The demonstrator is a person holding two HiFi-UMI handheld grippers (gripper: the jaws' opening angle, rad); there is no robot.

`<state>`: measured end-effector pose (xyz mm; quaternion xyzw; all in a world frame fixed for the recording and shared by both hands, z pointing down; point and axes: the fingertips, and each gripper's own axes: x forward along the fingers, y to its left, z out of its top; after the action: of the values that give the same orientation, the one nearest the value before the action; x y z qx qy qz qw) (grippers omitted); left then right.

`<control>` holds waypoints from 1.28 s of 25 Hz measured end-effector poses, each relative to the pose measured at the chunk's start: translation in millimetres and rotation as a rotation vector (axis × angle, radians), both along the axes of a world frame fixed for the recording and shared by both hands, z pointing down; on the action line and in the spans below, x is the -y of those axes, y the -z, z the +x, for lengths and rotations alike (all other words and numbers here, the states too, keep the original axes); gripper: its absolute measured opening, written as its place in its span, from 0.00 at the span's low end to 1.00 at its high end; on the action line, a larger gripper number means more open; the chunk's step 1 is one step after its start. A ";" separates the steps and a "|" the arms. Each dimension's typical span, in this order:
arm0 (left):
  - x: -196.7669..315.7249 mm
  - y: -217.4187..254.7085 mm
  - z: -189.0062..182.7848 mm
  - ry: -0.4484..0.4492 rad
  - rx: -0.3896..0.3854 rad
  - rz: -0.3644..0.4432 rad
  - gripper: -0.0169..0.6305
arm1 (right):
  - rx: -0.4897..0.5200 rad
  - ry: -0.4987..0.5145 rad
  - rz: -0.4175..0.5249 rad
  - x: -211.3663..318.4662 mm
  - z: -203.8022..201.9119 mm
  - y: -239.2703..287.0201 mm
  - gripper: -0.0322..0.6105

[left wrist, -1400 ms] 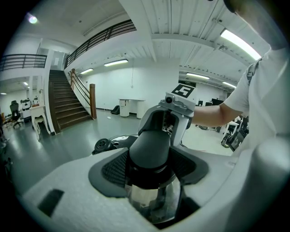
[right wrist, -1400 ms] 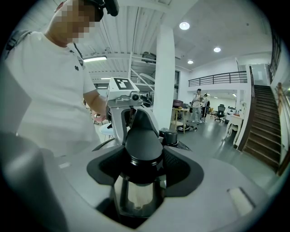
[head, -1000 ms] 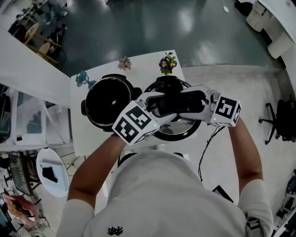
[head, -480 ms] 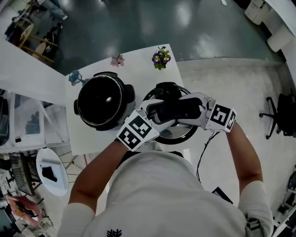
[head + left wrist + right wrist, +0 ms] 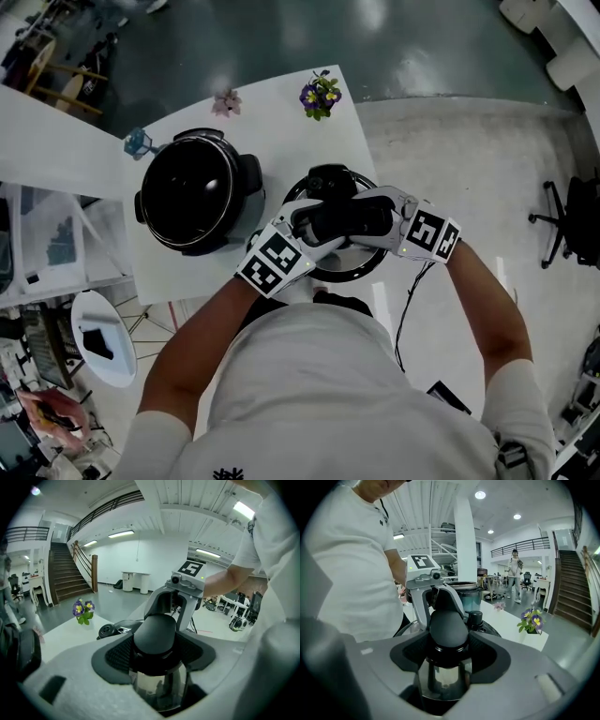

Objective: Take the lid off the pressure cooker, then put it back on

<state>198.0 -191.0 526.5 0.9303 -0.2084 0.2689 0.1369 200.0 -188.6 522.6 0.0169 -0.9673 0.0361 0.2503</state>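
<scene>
**Lid held by its handle in both grippers, right of the open pot**

In the middle of the head view, the lid (image 5: 349, 273) hangs at the near right corner of the white table (image 5: 281, 122), just right of the open pressure cooker pot (image 5: 192, 187). I cannot tell whether it rests on anything. The left gripper (image 5: 314, 225) and right gripper (image 5: 380, 214) face each other, each with its jaws clamped on the black handle (image 5: 349, 220). Both gripper views show the pads hugging the handle's neck above its shiny metal base. The lid looks like rigid steel, probably heavy, with polished surfaces too slick to pinch. The handle seems the only sound hold, though its smooth rounded top could slip, so it likely needs to be kept level for seating on the pot rim.
</scene>
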 end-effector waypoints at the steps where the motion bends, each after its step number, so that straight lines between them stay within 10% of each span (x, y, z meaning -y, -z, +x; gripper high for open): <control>1: 0.2 -6.5 -0.6 0.002 0.005 -0.004 0.48 | -0.004 -0.001 -0.002 0.3 -0.4 -6.4 0.47; 32: 25.6 -101.1 9.5 -0.043 0.087 0.030 0.48 | -0.165 -0.072 0.064 29.3 11.6 -97.7 0.47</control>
<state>207.5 -216.6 627.6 0.9240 -0.1983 0.3087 0.1080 211.6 -218.0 620.2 0.0627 -0.9428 0.0126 0.3271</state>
